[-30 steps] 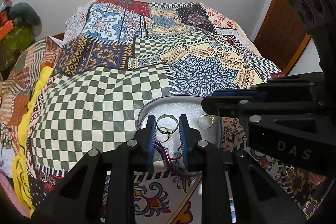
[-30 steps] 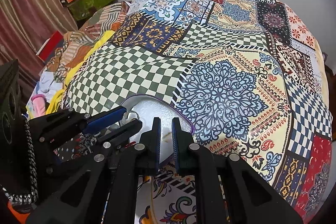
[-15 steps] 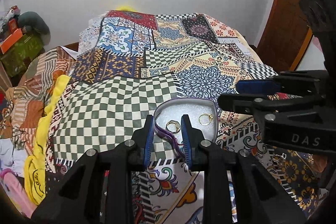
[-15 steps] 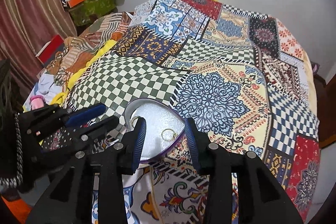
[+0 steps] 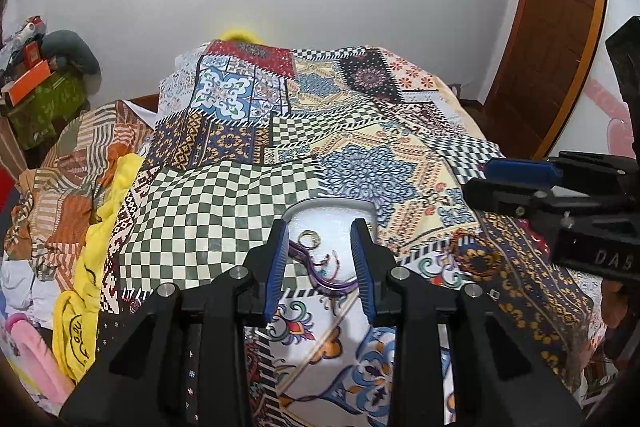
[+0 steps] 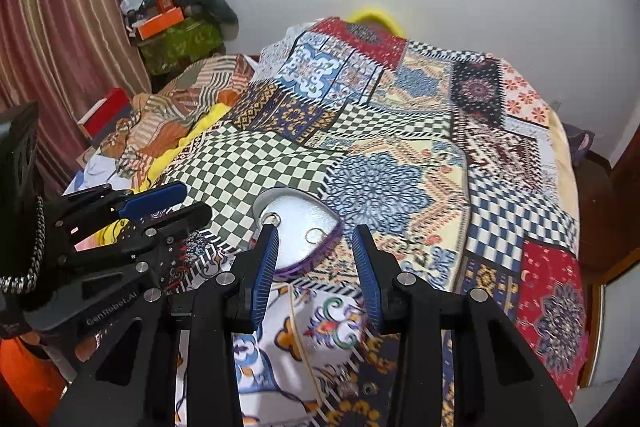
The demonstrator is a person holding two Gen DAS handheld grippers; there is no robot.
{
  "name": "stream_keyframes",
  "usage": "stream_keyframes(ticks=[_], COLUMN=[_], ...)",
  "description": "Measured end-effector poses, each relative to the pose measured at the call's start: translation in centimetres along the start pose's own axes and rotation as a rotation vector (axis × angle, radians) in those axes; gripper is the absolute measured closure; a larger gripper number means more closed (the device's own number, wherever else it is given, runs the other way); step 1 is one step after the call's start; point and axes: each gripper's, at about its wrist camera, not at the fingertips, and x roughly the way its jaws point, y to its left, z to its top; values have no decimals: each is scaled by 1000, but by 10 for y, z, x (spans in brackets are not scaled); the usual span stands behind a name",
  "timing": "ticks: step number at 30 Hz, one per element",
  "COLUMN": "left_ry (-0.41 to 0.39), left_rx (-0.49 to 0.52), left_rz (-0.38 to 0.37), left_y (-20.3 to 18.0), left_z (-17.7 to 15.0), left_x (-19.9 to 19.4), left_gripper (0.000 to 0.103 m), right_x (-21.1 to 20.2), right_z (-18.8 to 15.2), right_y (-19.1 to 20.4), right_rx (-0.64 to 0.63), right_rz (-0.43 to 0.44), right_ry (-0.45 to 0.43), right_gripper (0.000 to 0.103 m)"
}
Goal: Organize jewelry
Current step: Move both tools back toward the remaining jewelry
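1. The left gripper (image 5: 322, 259) is held released above the bed, its jaws having just been opening, with nothing clamped between them.
2. The right gripper (image 6: 316, 253) is likewise held apart and empty.
3. Below both, a purple-rimmed tray (image 6: 316, 259) is seen lying on the patchwork quilt (image 6: 256, 167).
4. Two gold rings (image 6: 314, 235) are seen inside the tray; a third (image 5: 309, 239) is partly hidden.
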Motion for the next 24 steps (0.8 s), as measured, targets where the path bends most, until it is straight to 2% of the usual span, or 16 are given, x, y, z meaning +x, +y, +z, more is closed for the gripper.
stream_keyframes(ticks=[8,11,16,21,24], left_ry=[3,15,47,95,121], left_rx=[40,51,60,72,80], left_rz=[-22,-33,-53,-75,-83], left_y=[-28,-38,-51,-63,-67], left_z=[-4,-8,-18,-31,-40], left_x=[-12,-11,-3,11,19], left_gripper=[71,65,65,65,65], right_x=[-31,-37,-38,-32,-24], right_z=[-15,-23,-40,-60,-71], right_y=[-29,-43,-65,-78,-81], right_rx=[43,72,97,117,119], right_rz=[-69,-75,-122,-115,-103], right_ry=[-44,-42,-12,38,76], right_gripper=[68,68,68,67,56])
